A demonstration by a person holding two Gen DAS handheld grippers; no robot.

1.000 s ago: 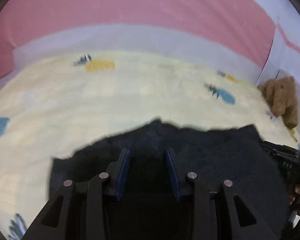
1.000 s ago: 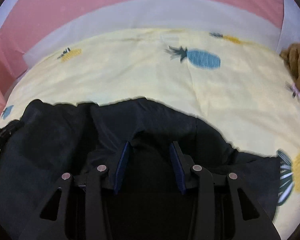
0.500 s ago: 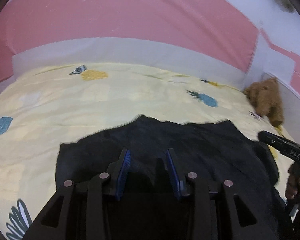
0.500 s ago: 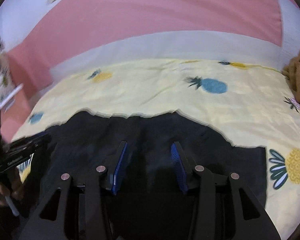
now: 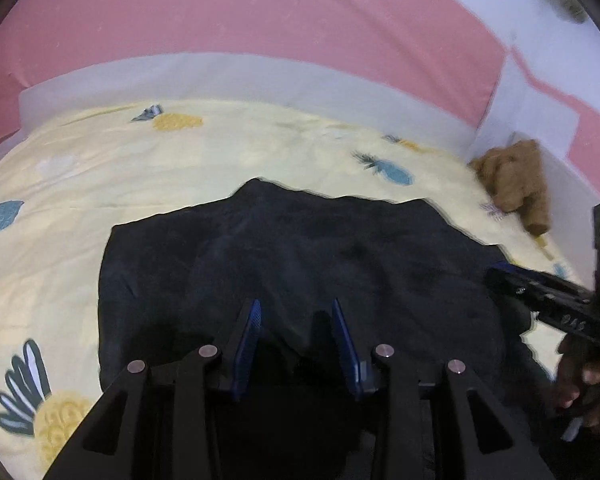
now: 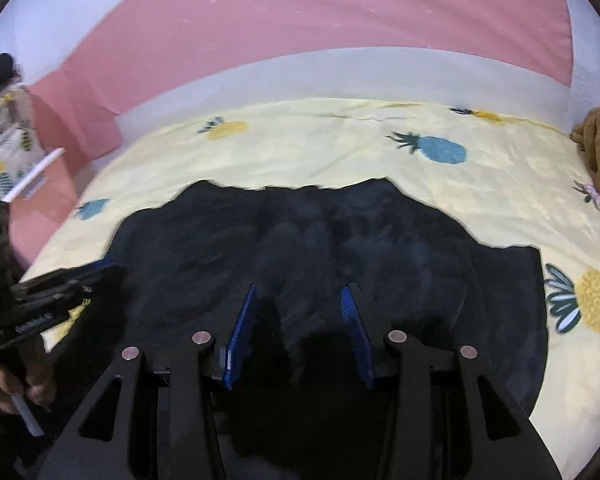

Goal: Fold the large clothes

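The dark garment [image 5: 300, 256] lies spread across the yellow bedsheet [image 5: 148, 184], close in front of me and filling the lower middle of both views. It is near-black, matte and soft-looking, with shallow rumples running toward my fingers. Its far edge is ragged — a small peak on one side, a sloping corner on the other — and it sits flat against the sheet there.

My left gripper [image 5: 296, 338] has its blue ribbed pads partly apart, with a raised tuck of the dark cloth between them. Whether the pads actually pinch it I cannot tell; the fabric is too dark to read. My right gripper [image 6: 298, 334] stands a little wider, cloth again bunched in the gap, and the same doubt holds.

The sheet is a pale, lightly creased cotton printed with blue and yellow pineapples [image 6: 440, 150]. Behind it runs a white band and a smooth pink wall [image 6: 340, 16]. A brown, fuzzy plush toy [image 5: 516, 184] slumps at the bed's far right corner — well apart from the garment.
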